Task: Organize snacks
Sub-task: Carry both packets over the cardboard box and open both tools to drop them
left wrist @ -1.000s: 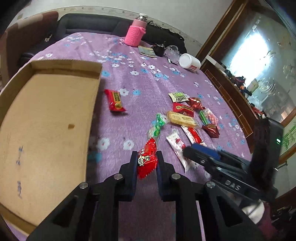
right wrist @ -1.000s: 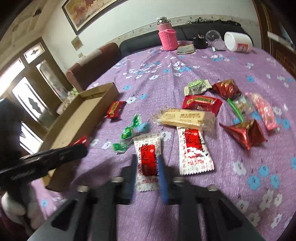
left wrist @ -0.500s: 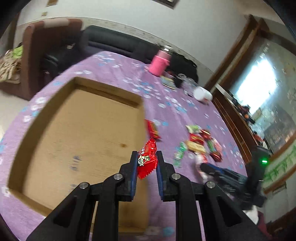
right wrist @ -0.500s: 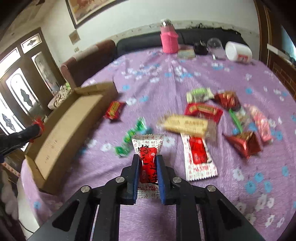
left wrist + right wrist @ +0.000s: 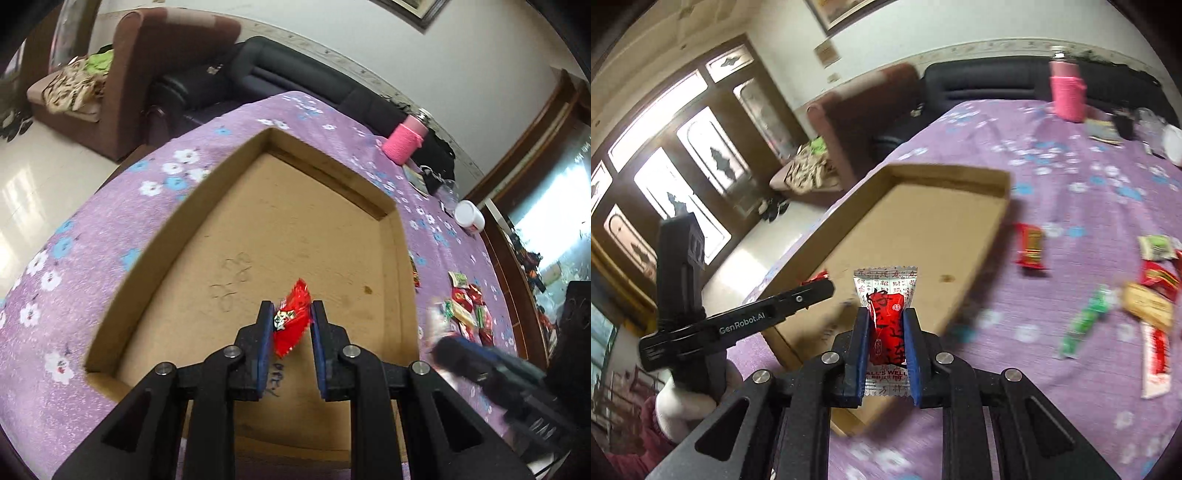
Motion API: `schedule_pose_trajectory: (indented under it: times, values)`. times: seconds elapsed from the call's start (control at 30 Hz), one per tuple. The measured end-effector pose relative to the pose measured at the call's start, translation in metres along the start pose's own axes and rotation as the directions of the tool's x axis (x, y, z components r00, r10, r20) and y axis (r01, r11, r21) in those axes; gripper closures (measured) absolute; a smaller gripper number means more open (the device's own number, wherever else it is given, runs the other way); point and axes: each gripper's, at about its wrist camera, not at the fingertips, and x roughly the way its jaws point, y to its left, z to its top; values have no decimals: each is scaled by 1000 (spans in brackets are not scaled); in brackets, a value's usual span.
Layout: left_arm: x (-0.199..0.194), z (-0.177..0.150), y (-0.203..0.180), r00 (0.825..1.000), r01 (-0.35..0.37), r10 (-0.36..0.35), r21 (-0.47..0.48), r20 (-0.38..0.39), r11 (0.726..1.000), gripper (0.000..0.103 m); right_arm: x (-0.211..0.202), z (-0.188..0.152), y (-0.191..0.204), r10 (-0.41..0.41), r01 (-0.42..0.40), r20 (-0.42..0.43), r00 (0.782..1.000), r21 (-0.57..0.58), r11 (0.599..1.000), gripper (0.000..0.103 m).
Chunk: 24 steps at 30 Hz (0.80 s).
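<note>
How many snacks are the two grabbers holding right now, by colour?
Red snack packet, in the left gripper: 1
White-and-red snack packet, in the right gripper, jaws just closed on it: 1
Total: 2

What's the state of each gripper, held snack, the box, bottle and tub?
Left gripper: shut on red crinkly wrapper.
Right gripper: shut on white-and-red sachet.
Shallow cardboard box: open, nothing inside.
Pink-sleeved bottle: upright, capped.
White tub: on its side.

A brown armchair (image 5: 147, 70) and black sofa (image 5: 295, 77) are set against the pale wall (image 5: 905, 37), lit by wood-framed windows (image 5: 676, 162).
</note>
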Motion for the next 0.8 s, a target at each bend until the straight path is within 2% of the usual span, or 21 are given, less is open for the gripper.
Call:
schedule_pose_trajectory:
  times: [0.13, 0.23, 0.27, 0.37, 0.47, 0.53, 0.67, 0.8]
  values:
    - [-12, 0, 4, 1000, 1, 0, -22, 15, 1000, 57, 20, 0, 2, -26, 27, -20, 999, 26, 999, 77]
    - [-26, 0, 5, 999, 4, -3, -17, 44, 1000, 55, 3, -1, -7, 11, -12, 12, 1000, 65, 998, 77]
    - [-30, 1, 3, 999, 3, -2, -13, 53, 1000, 52, -6, -1, -11, 8, -10, 31, 999, 70, 998, 77]
    - [-46, 1, 0, 996, 3, -2, -8, 94, 1000, 39, -52, -8, -44, -56, 44, 108, 993, 106, 993, 75]
    - [-51, 1, -7, 994, 20, -21, 3, 109, 1000, 38, -86, -20, -85, -172, 145, 141, 975, 182, 973, 71]
    - [-49, -1, -18, 994, 48, -50, 24, 100, 999, 38, -106, -32, -122, -238, 197, 133, 962, 265, 944, 71]
    - [-35, -8, -50, 994, 92, -98, 90, 55, 992, 38, -123, -48, -160, -280, 219, 123, 952, 365, 905, 71]
    - [-22, -16, -80, 989, 143, -145, 151, -3, 978, 38, -112, -49, -171, -226, 168, 112, 968, 382, 909, 71]
